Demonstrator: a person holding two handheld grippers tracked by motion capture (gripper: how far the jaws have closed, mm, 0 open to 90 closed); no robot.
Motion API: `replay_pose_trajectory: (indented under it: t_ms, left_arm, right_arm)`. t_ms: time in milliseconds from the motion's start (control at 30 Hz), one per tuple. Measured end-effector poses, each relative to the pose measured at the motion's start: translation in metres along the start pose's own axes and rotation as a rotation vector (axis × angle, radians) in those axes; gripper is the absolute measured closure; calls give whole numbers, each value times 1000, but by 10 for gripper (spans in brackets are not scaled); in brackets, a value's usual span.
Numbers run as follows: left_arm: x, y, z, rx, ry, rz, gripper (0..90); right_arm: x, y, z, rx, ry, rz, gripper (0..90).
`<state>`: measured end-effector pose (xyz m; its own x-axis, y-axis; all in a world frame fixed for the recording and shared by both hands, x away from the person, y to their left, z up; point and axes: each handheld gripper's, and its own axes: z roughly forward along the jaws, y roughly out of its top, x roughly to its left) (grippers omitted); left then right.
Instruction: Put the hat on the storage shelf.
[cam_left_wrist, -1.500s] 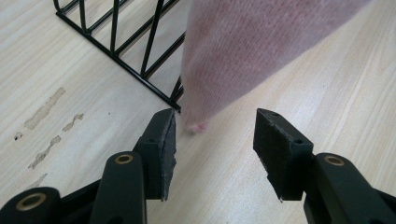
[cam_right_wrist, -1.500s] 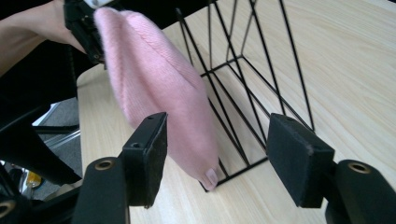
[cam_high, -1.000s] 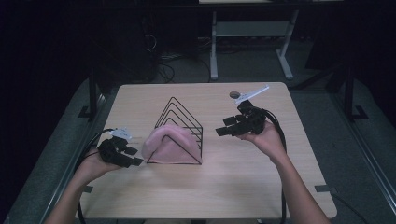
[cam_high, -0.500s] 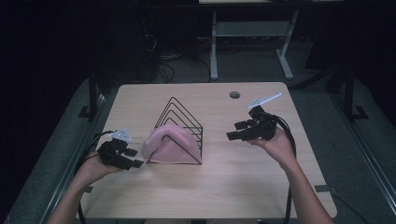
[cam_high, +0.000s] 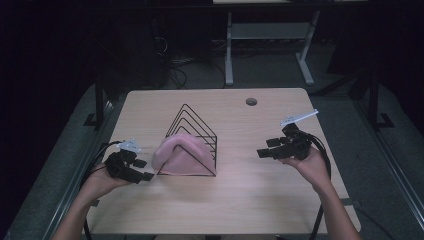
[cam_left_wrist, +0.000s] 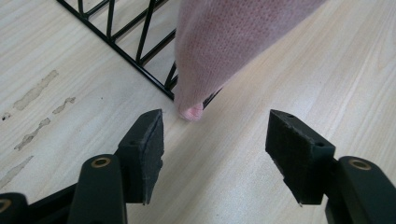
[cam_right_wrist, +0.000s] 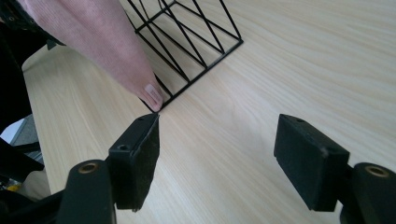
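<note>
A black wire rack (cam_high: 196, 131) of nested triangles stands at the middle of the wooden table (cam_high: 240, 200). A pink cloth (cam_high: 180, 156) hangs over its near end and reaches the tabletop. My left gripper (cam_high: 144, 170) rests just left of the cloth, open; its jaws have just been opening with nothing between them. In the left gripper view the cloth's corner (cam_left_wrist: 224, 46) hangs over the rack's base wire (cam_left_wrist: 135, 53), just beyond my left gripper (cam_left_wrist: 215, 119). My right gripper (cam_high: 266, 148) hovers right of the rack, open, jaws also just opening and empty. The right gripper view shows cloth (cam_right_wrist: 98, 46) and rack (cam_right_wrist: 196, 42) ahead of my right gripper (cam_right_wrist: 219, 123).
A round cable hole (cam_high: 251, 101) sits near the table's far edge. Behind the table stand the white legs of another desk (cam_high: 229, 55) with cables on the dark floor. Bare tabletop lies in front of the rack and to its right.
My right hand has drifted right, toward the near edge and lower, away from the cable hole. Both grippers' jaws stand wider. The left hand, rack and cloth have stayed put.
</note>
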<state>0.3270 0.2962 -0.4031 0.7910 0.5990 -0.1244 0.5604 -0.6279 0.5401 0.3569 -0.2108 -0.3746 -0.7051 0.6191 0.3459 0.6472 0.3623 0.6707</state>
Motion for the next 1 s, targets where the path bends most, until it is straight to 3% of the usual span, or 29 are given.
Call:
replay_pose_trajectory:
  t_ms: [200,600,733,1000]
  left_arm:
    - [-1,-2,2,-5,7,-10,332]
    - [-3,-6,5,-44,10,-31,304]
    - [-5,-9,6,-67,11,-47,300]
    - [-8,-13,6,-64,29,-38,297]
  right_arm:
    - [-5,-14,-6,-11,-6,20,298]
    - [-13,-47,-9,29,-52,52,294]
    - [-15,-59,-11,16,-56,67,294]
    - [-20,-90,-16,3,-79,105,291]
